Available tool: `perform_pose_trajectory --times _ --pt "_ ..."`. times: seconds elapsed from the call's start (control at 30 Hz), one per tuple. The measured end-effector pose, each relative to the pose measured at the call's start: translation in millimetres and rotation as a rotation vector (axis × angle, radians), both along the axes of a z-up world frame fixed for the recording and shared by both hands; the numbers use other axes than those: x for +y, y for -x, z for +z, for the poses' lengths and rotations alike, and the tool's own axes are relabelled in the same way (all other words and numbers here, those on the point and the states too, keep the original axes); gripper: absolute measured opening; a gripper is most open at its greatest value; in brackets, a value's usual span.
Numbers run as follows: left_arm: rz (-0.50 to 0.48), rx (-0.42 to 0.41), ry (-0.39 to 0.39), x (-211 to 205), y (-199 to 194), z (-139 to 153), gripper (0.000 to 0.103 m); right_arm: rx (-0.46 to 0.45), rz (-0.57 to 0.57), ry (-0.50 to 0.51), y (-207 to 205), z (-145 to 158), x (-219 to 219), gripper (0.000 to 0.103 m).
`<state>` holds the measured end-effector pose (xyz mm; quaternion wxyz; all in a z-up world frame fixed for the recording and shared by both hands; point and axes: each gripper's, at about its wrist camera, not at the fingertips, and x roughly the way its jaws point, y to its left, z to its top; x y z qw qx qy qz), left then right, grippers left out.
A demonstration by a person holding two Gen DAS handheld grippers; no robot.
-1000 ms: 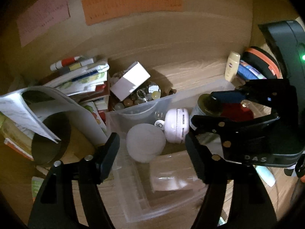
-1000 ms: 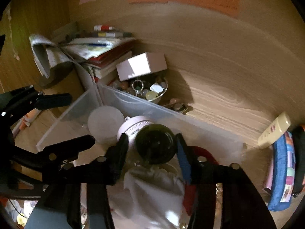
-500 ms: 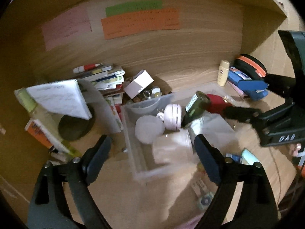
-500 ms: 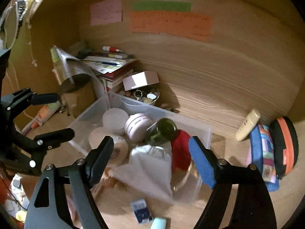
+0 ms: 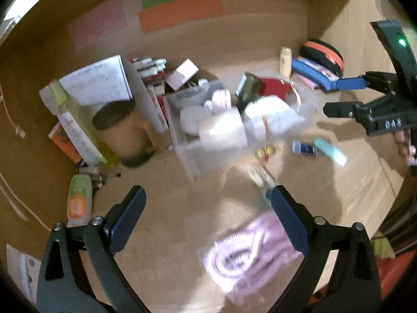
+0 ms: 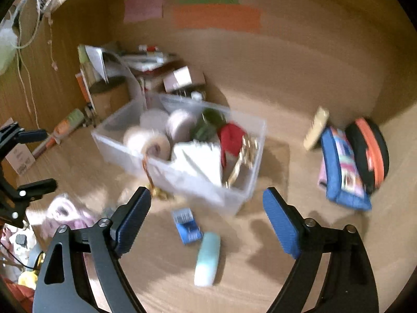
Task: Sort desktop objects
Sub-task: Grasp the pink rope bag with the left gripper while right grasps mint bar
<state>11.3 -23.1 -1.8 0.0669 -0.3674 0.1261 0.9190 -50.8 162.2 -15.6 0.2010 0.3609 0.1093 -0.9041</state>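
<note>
Both claws were seen released and empty, jaws just widened: left claw [image 5: 207,208], right claw [image 6: 207,210]. The clear plastic bin [image 6: 242,198] was left on the wooden counter [image 6: 299,96], piled above its rim. A mint-green tube [image 6: 207,259], a small blue box [image 6: 186,224] and a pink coiled cable [image 5: 247,255] were still loose. Risk: heaped contents could be spilled if the bin wall is clipped.

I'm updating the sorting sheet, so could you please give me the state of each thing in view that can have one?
left gripper: jaws just opened, nothing between them.
right gripper: jaws just opened, nothing between them.
clear plastic bin: lidless, crowded with items.
dark green bottle: leaning in the bin.
pale teal tube: lying on the desk.
blue pencil case: lying flat.
</note>
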Motion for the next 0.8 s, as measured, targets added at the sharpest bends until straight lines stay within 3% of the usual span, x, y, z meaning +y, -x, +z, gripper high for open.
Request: perform_pose_trajectory --times 0.27,0.43,0.63,0.8 --pt "-0.128 -0.062 0.021 7 -26 -33 0.098 -0.107 -0.046 -0.066 -9 -46 17 0.086" --pt "-0.224 -0.124 0.029 19 -31 -47 0.098 -0.141 -0.048 -0.062 -11 -57 25 0.086" --pt "-0.266 -0.193 0.083 29 -19 -66 0.098 -0.19 -0.027 -0.037 -8 -67 27 0.083" --pt "-0.302 -0.241 0.064 35 -5 -74 0.098 -0.235 -0.002 -0.058 -1 -77 22 0.058"
